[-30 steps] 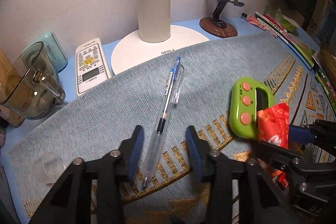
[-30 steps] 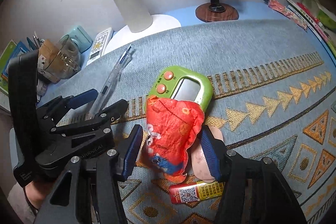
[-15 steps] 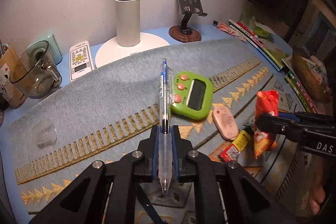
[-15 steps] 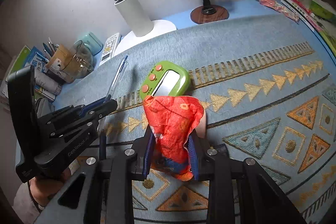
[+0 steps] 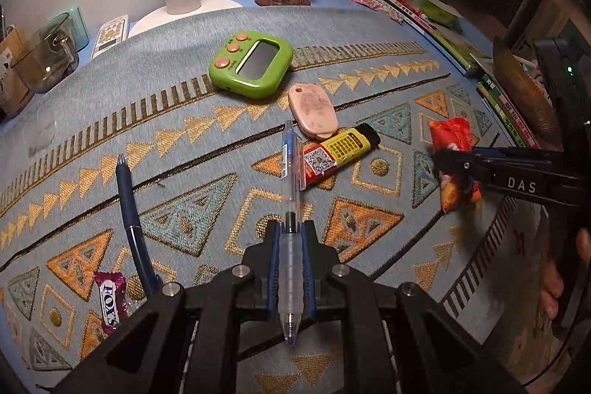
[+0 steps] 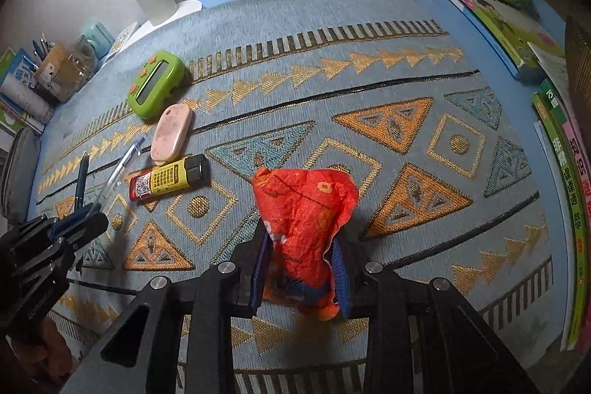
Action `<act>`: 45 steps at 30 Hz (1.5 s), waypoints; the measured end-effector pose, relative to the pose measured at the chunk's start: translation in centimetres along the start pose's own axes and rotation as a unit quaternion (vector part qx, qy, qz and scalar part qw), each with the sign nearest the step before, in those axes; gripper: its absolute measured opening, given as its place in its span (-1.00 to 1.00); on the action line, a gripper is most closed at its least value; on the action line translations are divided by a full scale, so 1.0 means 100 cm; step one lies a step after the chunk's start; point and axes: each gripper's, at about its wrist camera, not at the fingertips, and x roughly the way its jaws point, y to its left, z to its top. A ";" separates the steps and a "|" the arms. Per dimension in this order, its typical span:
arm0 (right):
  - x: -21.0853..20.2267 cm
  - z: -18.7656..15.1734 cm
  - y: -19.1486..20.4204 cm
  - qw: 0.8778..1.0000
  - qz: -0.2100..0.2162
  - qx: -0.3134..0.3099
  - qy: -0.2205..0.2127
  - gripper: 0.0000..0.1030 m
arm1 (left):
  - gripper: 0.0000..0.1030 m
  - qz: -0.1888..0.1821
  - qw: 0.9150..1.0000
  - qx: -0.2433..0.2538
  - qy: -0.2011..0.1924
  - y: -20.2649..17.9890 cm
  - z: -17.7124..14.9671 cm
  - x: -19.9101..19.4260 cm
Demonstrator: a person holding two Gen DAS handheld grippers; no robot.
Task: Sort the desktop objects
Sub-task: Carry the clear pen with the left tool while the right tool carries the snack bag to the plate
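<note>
Both picks now off the patterned blue mat (image 5: 155, 106): left gripper (image 5: 291, 268) clenched on the clear blue-capped ballpoint pen (image 5: 290, 194), right gripper (image 6: 301, 268) grasping the crumpled red-orange snack wrapper (image 6: 303, 209), jaws easing slightly, ready for sorting.

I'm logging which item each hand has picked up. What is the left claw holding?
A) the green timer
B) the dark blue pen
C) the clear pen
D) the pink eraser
C: the left claw is shut on the clear pen, lifted above the mat.
</note>
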 end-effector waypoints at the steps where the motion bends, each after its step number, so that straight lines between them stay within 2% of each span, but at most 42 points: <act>1: 0.001 0.000 0.001 1.000 -0.002 0.001 0.001 -0.32 | -0.69 0.003 1.000 -0.004 0.003 0.000 -0.002 -0.001; 2: 0.000 0.001 0.001 1.000 0.000 0.004 0.002 -0.28 | -0.59 0.007 1.000 -0.008 0.003 0.001 -0.003 -0.001; 3: -0.001 0.000 0.000 1.000 0.005 0.010 0.004 -0.24 | -0.38 0.010 1.000 -0.012 0.000 0.002 -0.004 -0.002; 4: -0.003 -0.001 -0.002 1.000 0.010 0.015 0.004 -0.13 | -0.22 0.016 1.000 -0.015 -0.006 0.003 -0.005 -0.004; 5: -0.005 -0.003 -0.003 1.000 0.010 0.019 0.000 0.03 | -0.17 0.022 0.999 -0.020 -0.013 0.004 -0.005 -0.004; 7: -0.009 -0.007 -0.008 1.000 0.007 0.028 -0.011 0.16 | -0.16 0.025 0.999 -0.023 -0.019 0.005 -0.004 -0.002; 10: -0.006 -0.010 -0.012 0.999 0.010 0.042 -0.009 0.17 | -0.16 0.031 0.999 -0.017 -0.018 0.003 -0.002 0.007; 14: 0.008 -0.007 -0.008 0.999 0.003 0.040 0.003 0.19 | -0.16 0.058 0.998 -0.001 -0.025 -0.004 0.000 0.013; 17: 0.011 -0.008 0.005 0.999 -0.026 0.015 -0.011 0.20 | -0.16 0.067 0.997 0.001 -0.030 -0.007 0.000 0.013; 18: 0.012 -0.009 0.008 0.999 -0.033 0.010 -0.015 0.20 | -0.24 0.069 0.997 0.001 -0.033 -0.007 0.000 0.013; 19: 0.013 -0.010 0.010 0.999 -0.039 0.007 -0.019 0.20 | -0.49 0.071 0.997 0.003 -0.036 -0.008 0.001 0.012; 21: 0.014 -0.013 0.012 0.998 -0.053 -0.002 -0.026 0.13 | -0.84 0.075 0.997 -0.001 -0.036 -0.007 0.001 0.011; 22: 0.014 -0.014 0.013 0.998 -0.061 -0.008 -0.028 0.01 | -0.85 0.070 0.997 -0.011 -0.035 -0.005 0.002 0.010; 23: 0.013 -0.014 0.013 0.998 -0.057 -0.012 -0.030 -0.20 | -0.85 0.069 0.997 -0.020 -0.035 -0.004 0.002 0.010; 26: 0.011 -0.014 0.012 0.998 -0.045 -0.016 -0.031 -0.28 | -0.85 0.067 0.997 -0.029 -0.029 -0.006 0.002 0.007; 28: 0.008 -0.014 0.003 0.999 -0.021 -0.004 -0.026 -0.32 | -0.85 0.069 0.997 -0.031 -0.031 -0.011 0.002 -0.001; 32: -0.001 -0.011 -0.016 0.999 0.023 0.014 -0.016 -0.35 | -0.85 0.068 0.996 -0.042 -0.034 -0.024 0.003 -0.019; 39: -0.037 -0.003 -0.035 0.997 0.075 0.017 -0.024 -0.35 | -0.85 0.055 0.995 -0.064 -0.049 -0.059 0.013 -0.044; 45: -0.097 0.013 -0.071 0.992 0.100 0.012 -0.077 -0.35 | -0.85 0.013 0.995 -0.065 -0.081 -0.107 0.046 -0.062</act>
